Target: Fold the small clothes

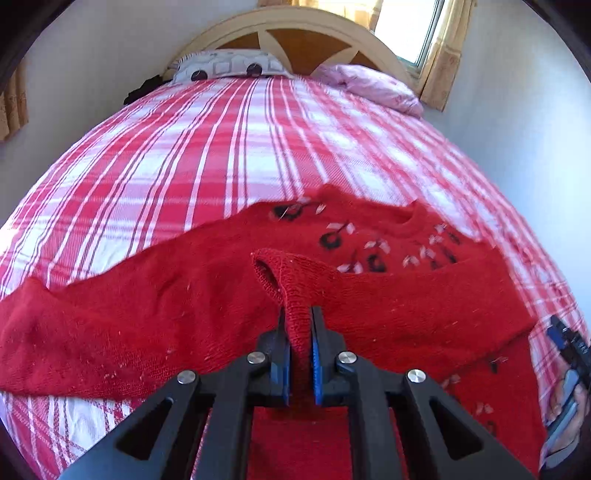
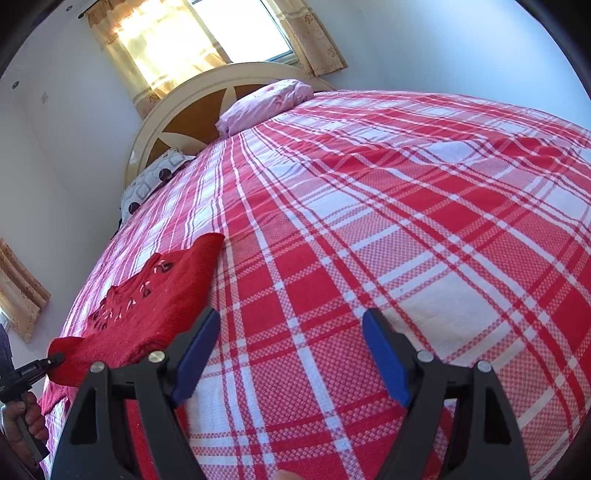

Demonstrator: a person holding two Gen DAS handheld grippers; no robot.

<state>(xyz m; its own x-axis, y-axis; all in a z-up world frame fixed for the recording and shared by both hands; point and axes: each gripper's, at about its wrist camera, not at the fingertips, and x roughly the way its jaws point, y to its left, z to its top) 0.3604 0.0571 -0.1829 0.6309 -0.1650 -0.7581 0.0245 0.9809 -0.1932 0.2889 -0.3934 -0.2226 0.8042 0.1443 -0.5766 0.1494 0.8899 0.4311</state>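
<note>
- While one red knitted sweater (image 1: 207, 295) with black-and-white motifs lies spread on the red-and-white checked bedspread (image 1: 207, 147), the left gripper (image 1: 298, 325) pinches its sleeve cuff (image 1: 284, 269) — lifted off the body.
- Right gripper (image 2: 291, 343): fingers spread wide over bare bedspread, just beside the sweater's edge.
- Two pillows at the headboard (image 1: 306, 18) — one patterned white (image 1: 225, 66), one pink (image 1: 373, 88).

Red sweater (image 1: 184, 302), black-and-white motifs; red-white plaid bedspread (image 1: 207, 155); pink pillow (image 1: 373, 88); blue-padded black jaws.
</note>
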